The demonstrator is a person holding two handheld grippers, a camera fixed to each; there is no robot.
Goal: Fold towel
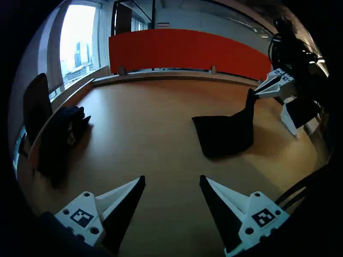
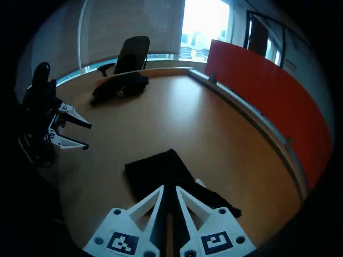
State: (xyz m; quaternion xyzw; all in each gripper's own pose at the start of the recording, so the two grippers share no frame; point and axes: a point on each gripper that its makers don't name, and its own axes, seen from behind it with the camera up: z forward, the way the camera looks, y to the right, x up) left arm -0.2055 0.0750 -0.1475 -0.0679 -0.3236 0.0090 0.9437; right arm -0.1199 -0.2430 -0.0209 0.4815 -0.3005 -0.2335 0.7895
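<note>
left gripper [image 1: 171, 177]: held open, above bench [image 1: 141, 124]
right gripper [image 2: 169, 187]: closed on towel [image 2: 150, 171] corner
towel: dark, corner seemingly lifted off bench

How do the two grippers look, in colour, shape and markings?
The left gripper and the right gripper look alike: white, pointed, wedge-shaped fingers with black inner faces, and one black-and-white square marker on each finger's base.

the towel [image 2: 156, 171] vanishes inside the right claw [image 2: 170, 187] where pinched, and the dark heap [image 2: 120, 88] is indistinct.
</note>
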